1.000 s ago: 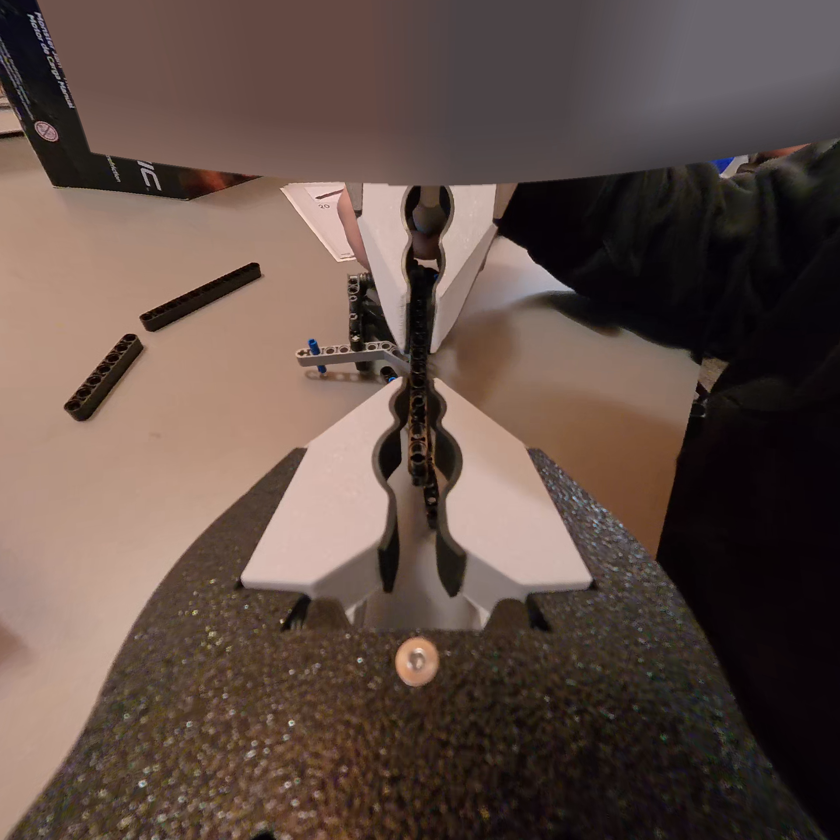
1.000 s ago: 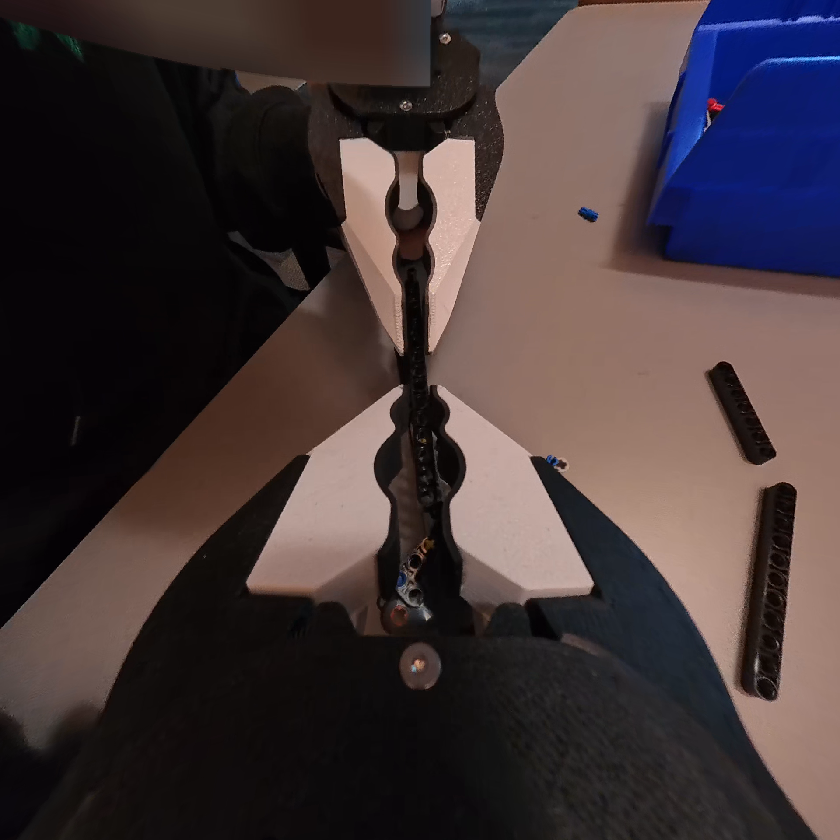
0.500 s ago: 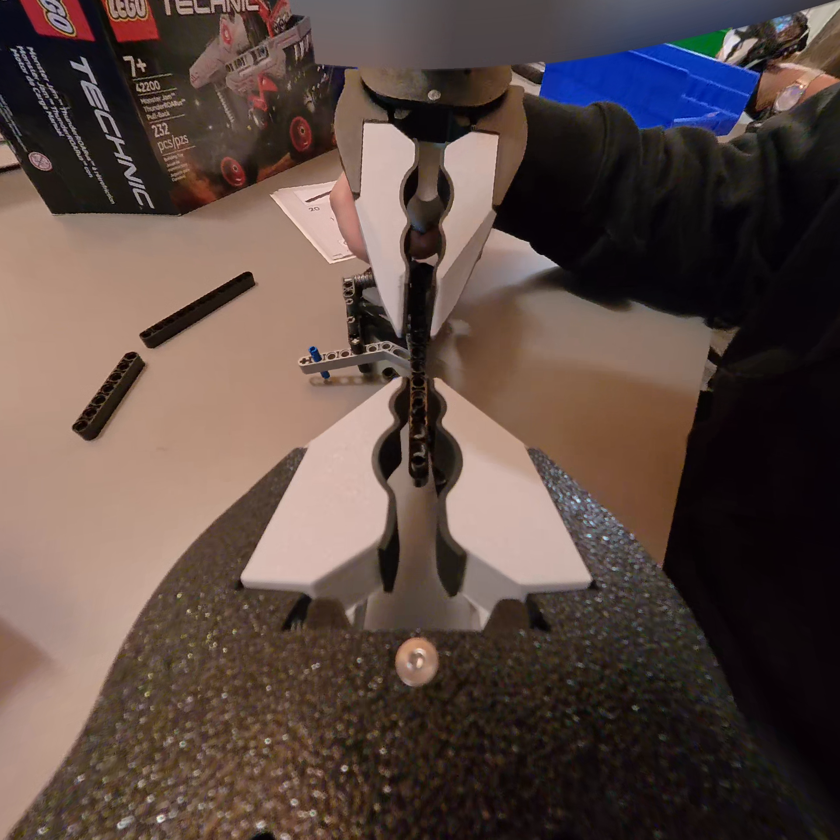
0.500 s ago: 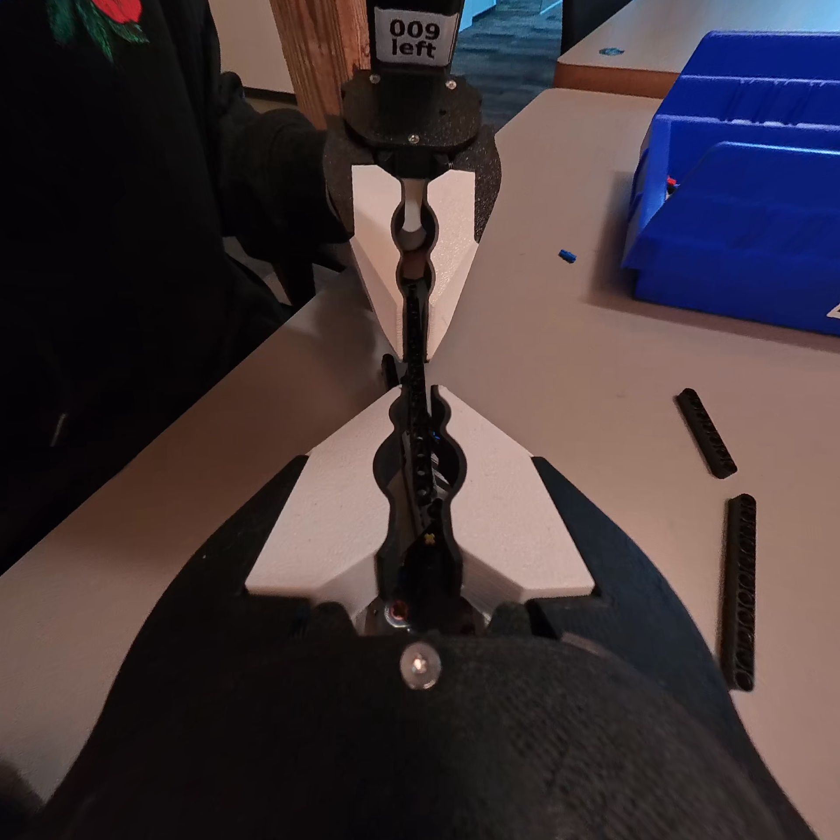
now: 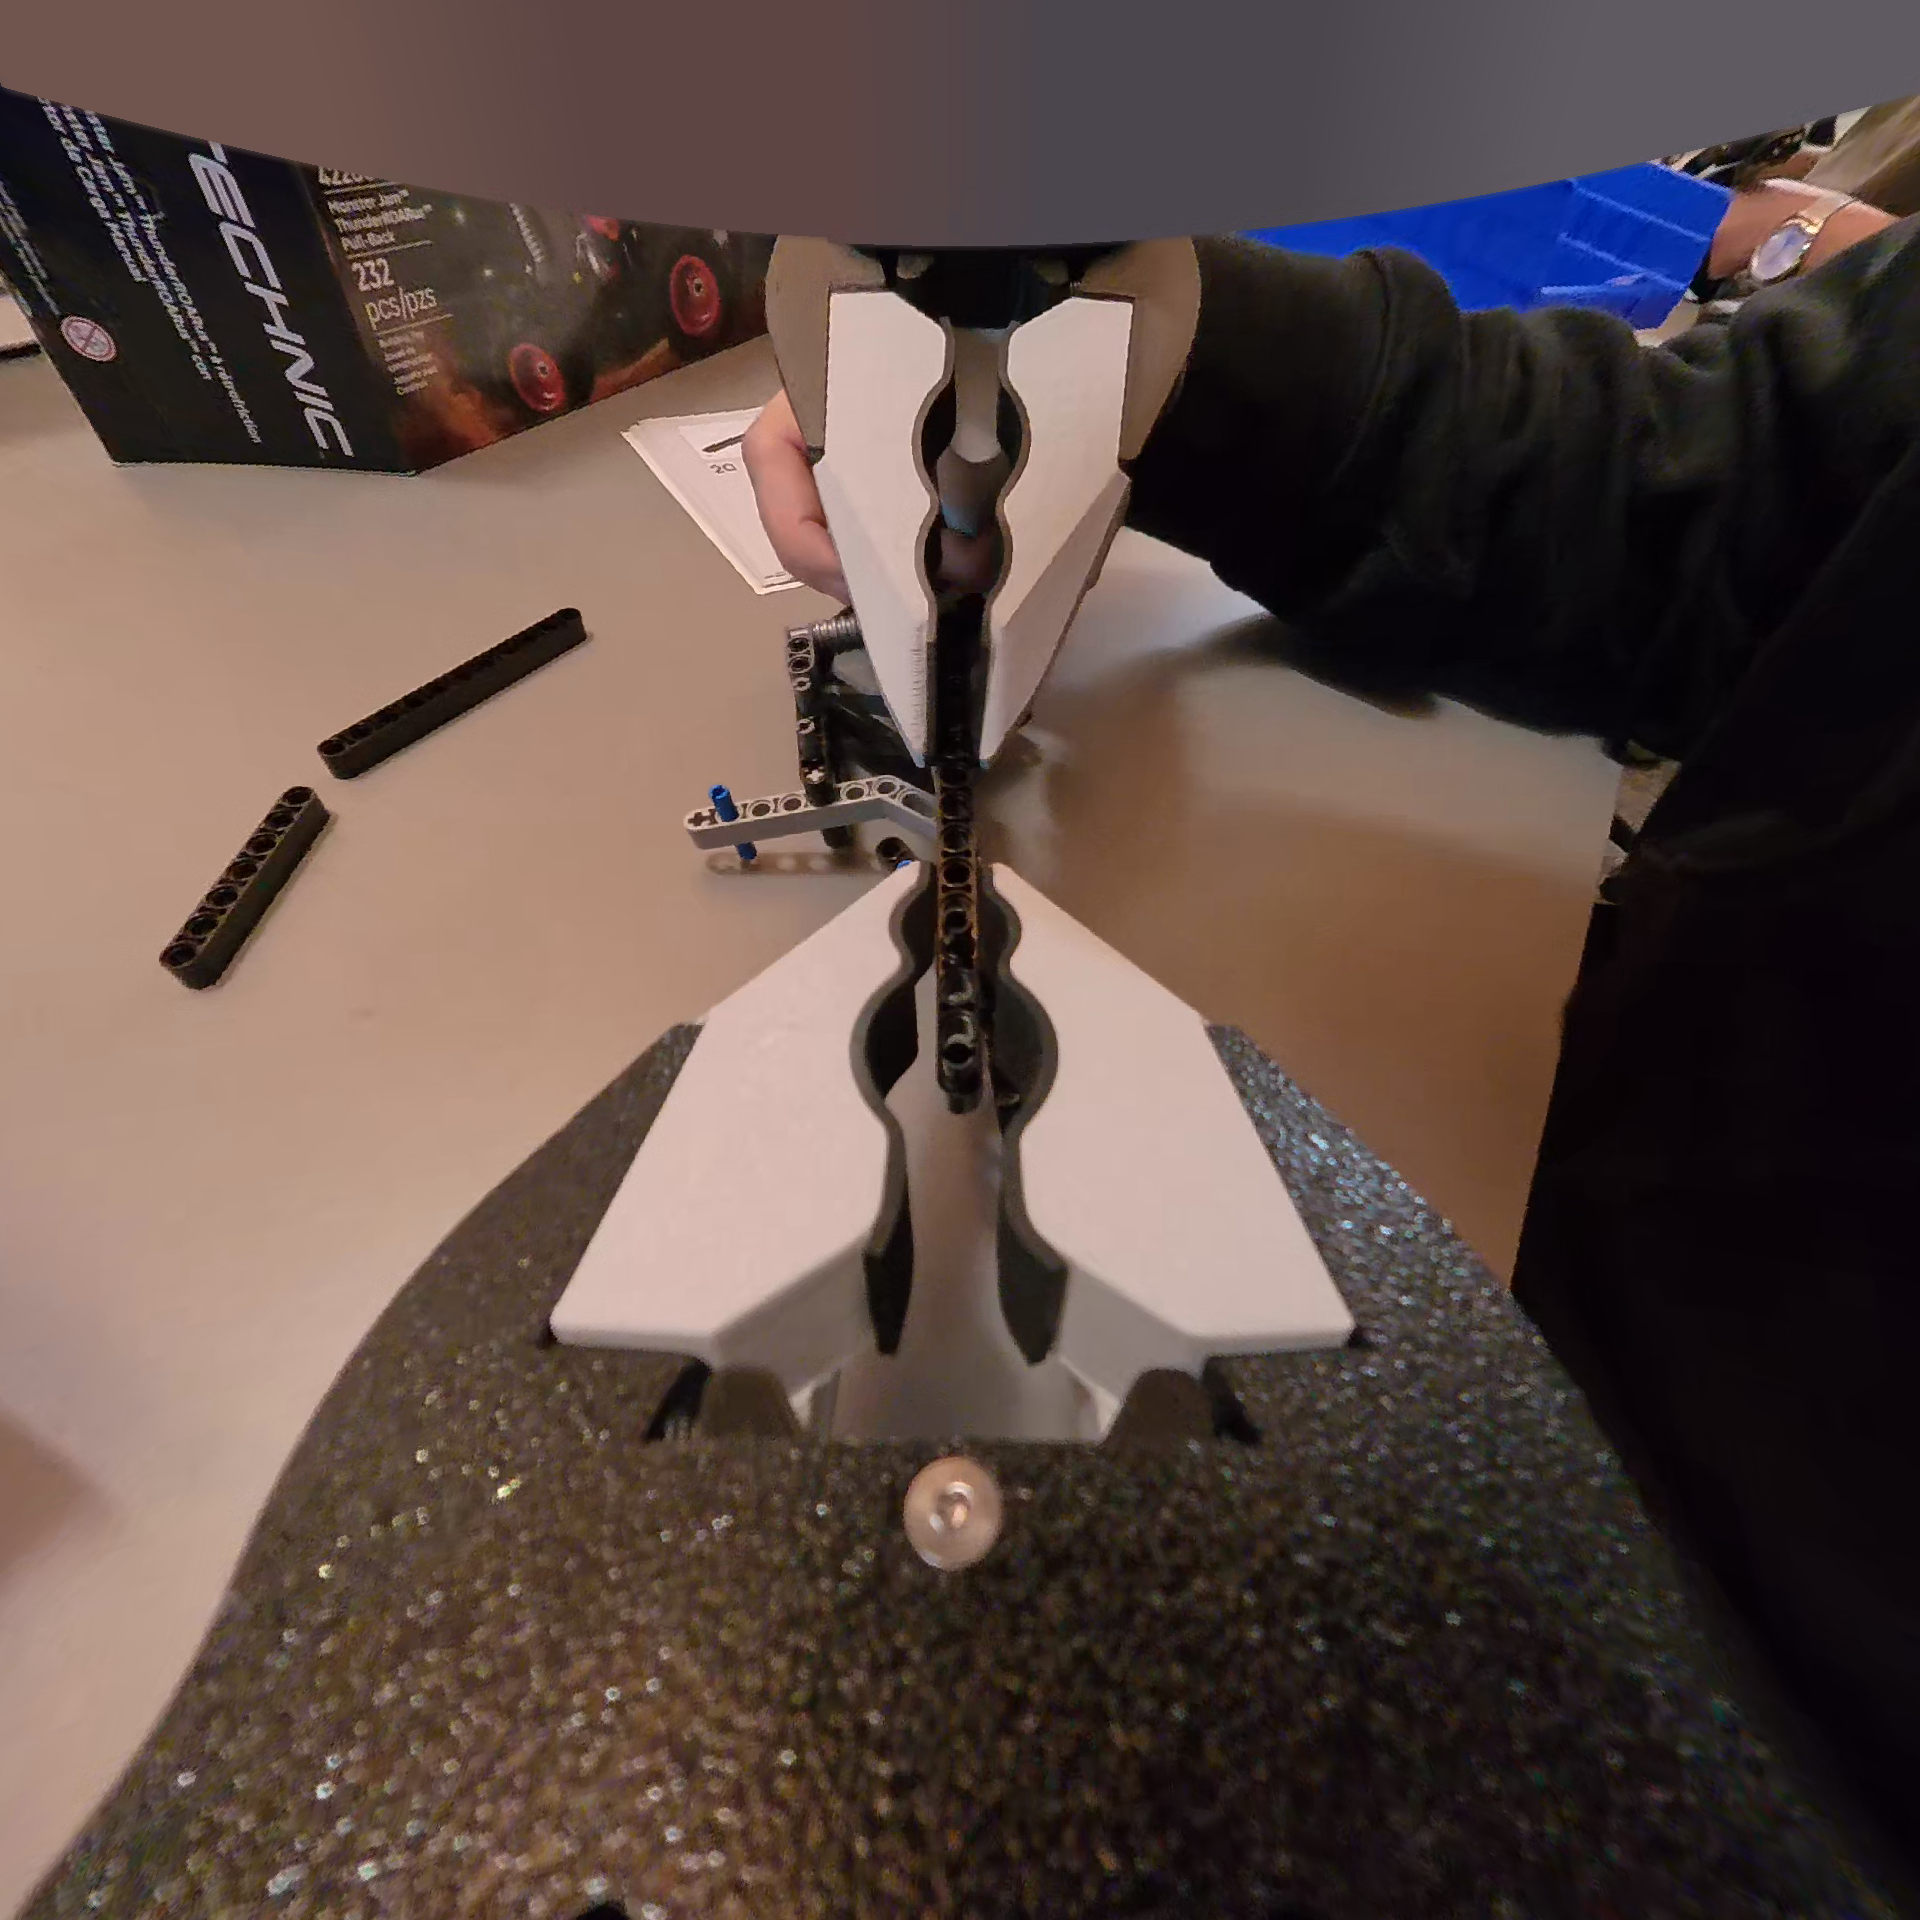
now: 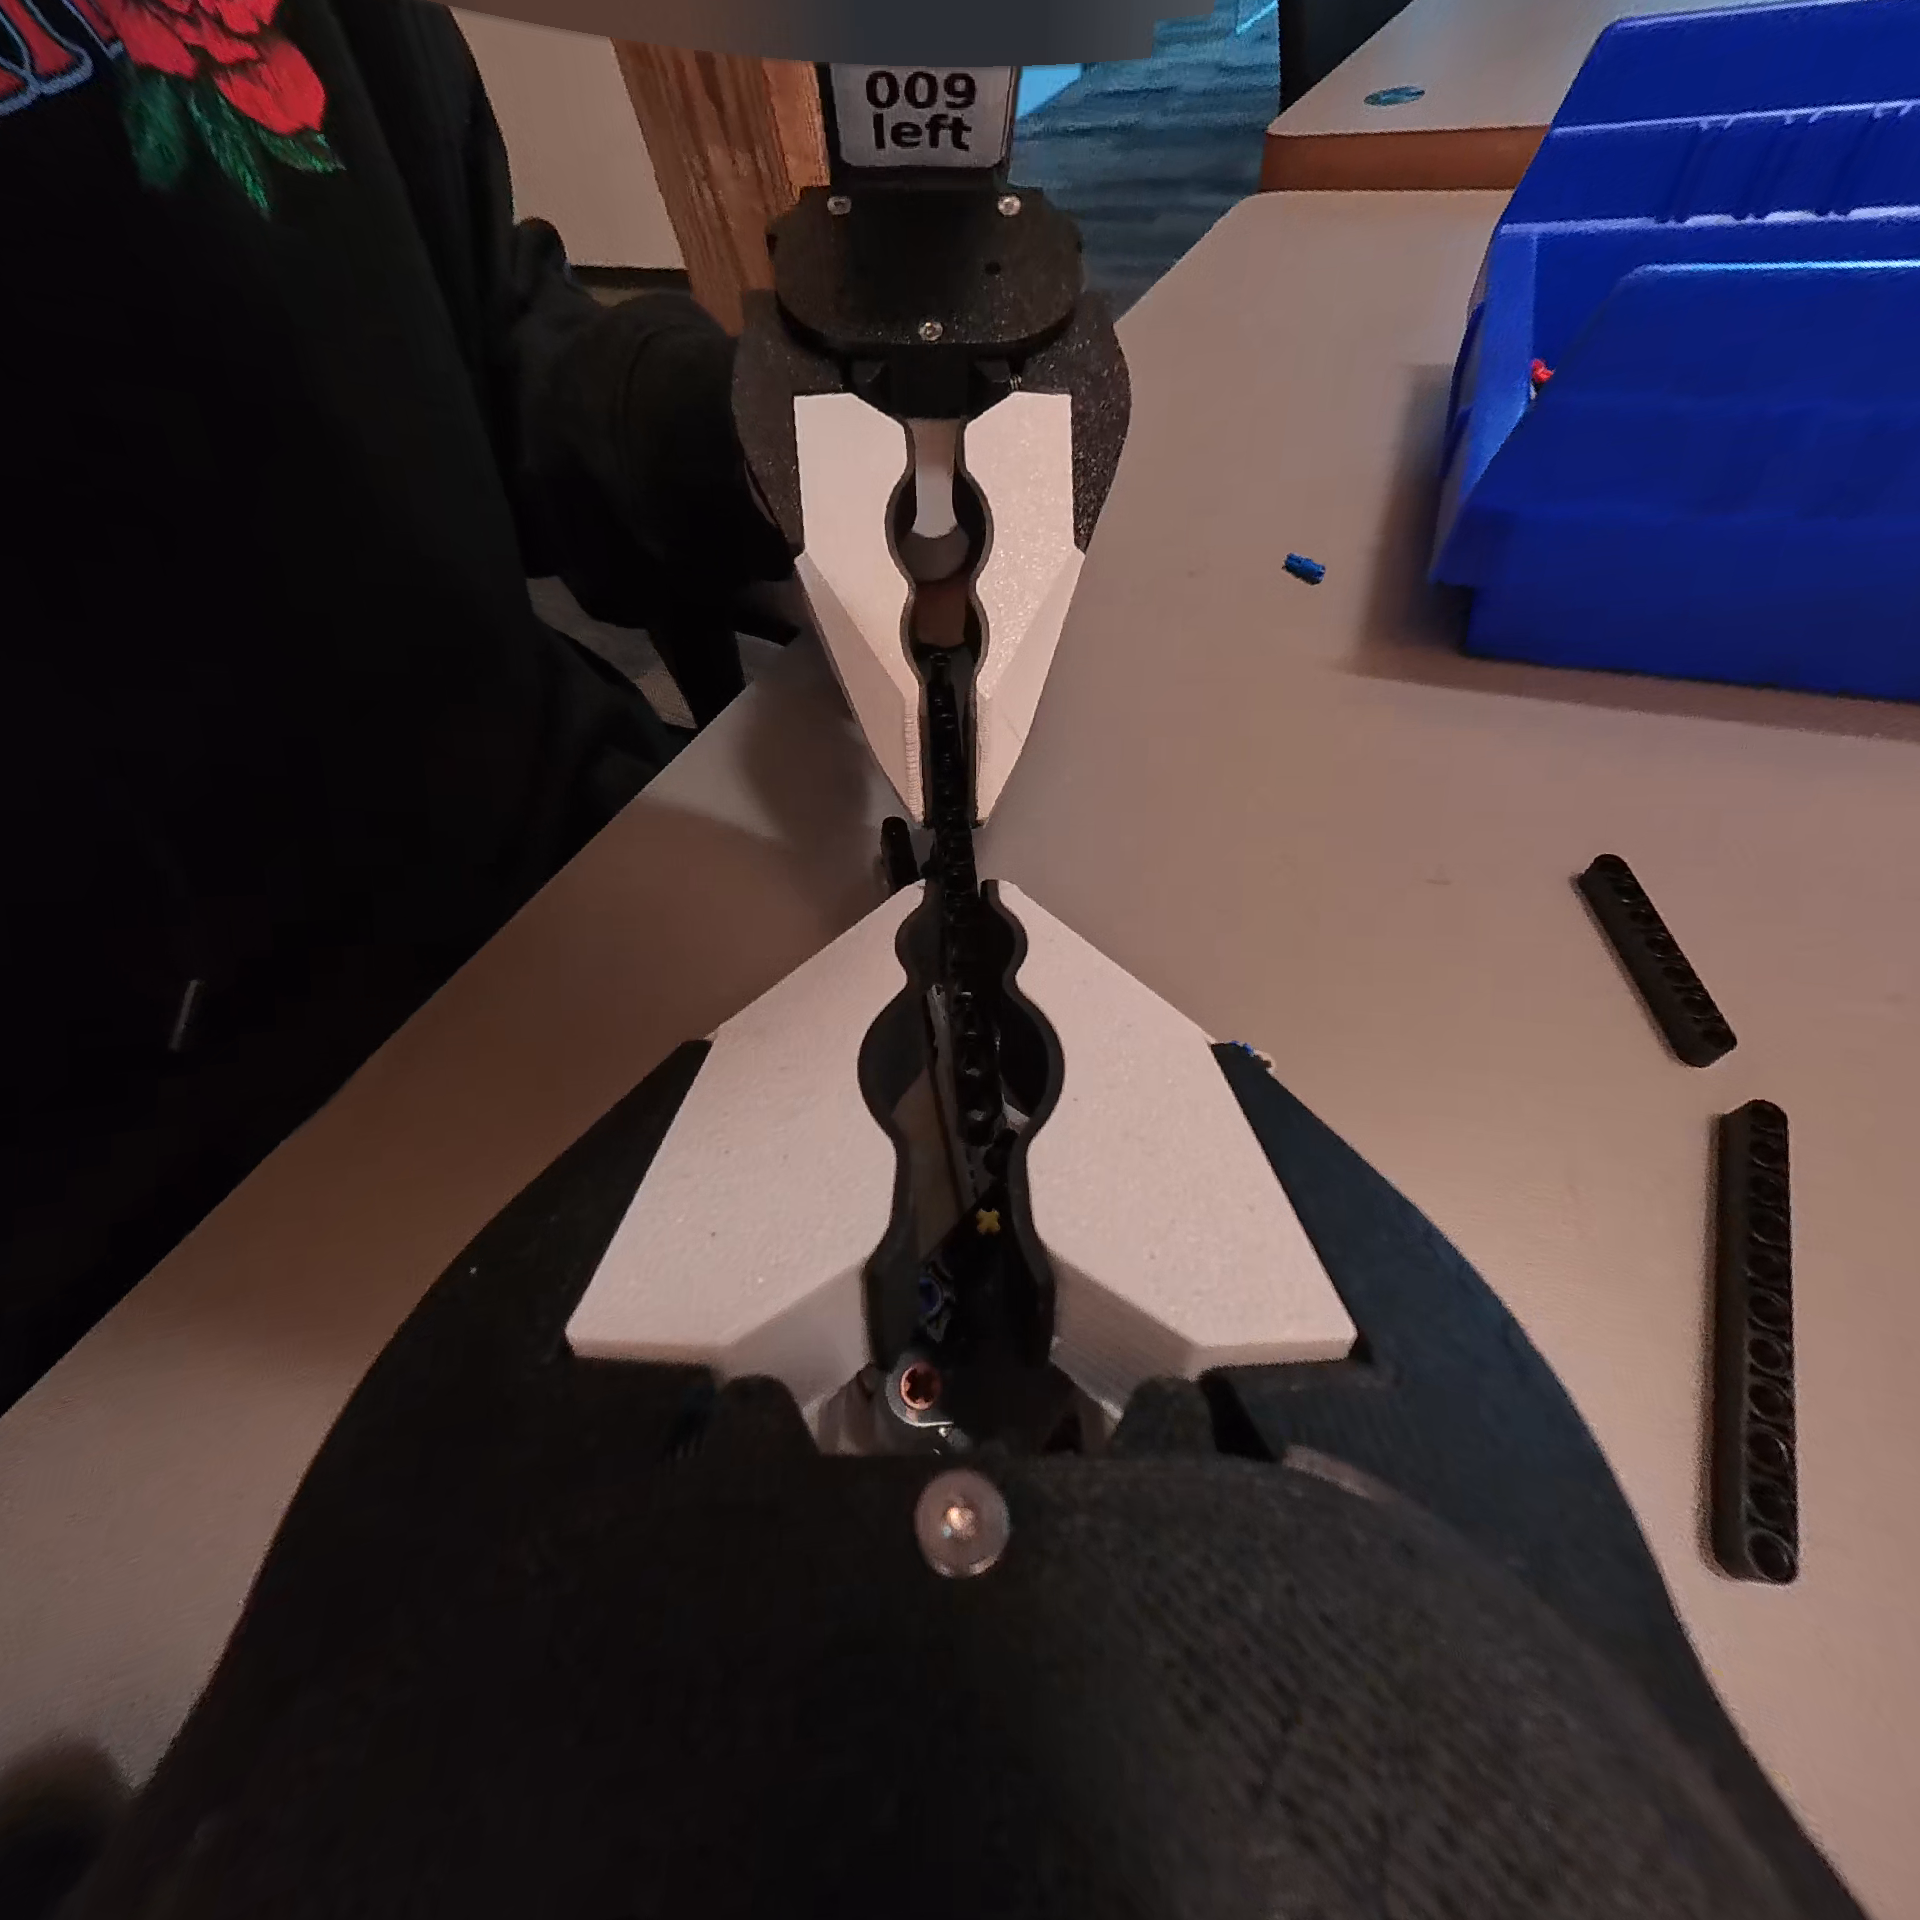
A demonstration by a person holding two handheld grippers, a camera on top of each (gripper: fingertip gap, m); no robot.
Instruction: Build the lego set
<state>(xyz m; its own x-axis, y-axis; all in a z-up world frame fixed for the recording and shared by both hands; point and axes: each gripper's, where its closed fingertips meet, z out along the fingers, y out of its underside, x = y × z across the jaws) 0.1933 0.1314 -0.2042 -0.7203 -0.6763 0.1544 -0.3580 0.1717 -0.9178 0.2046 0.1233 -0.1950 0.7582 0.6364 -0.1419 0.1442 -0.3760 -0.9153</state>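
Note:
My two grippers face each other tip to tip over the table, both shut on one long black holed beam. My left gripper grips one end, and the beam's tip shows between its jaws. My right gripper grips the other end; a hand shows behind it. The beam joins a small assembly with a grey beam and blue pin standing on the table to the left. In the right wrist view, my right gripper holds the beam, with assembly parts deep between its jaws. My left gripper is opposite.
Two loose black beams lie on the table; they also show in the right wrist view. A Lego box and instruction sheet stand behind. Blue bins and a small blue pin lie farther off. A person's black sleeve is near. Less than 4 cm separates the two grippers' tips. Both grippers' tips are roughly 20 centimeters from the small blue pin.
Both grippers stay shut on the beam. The beam's end sits a little less deep in my left jaws than a second ago. Both views have tilted slightly.

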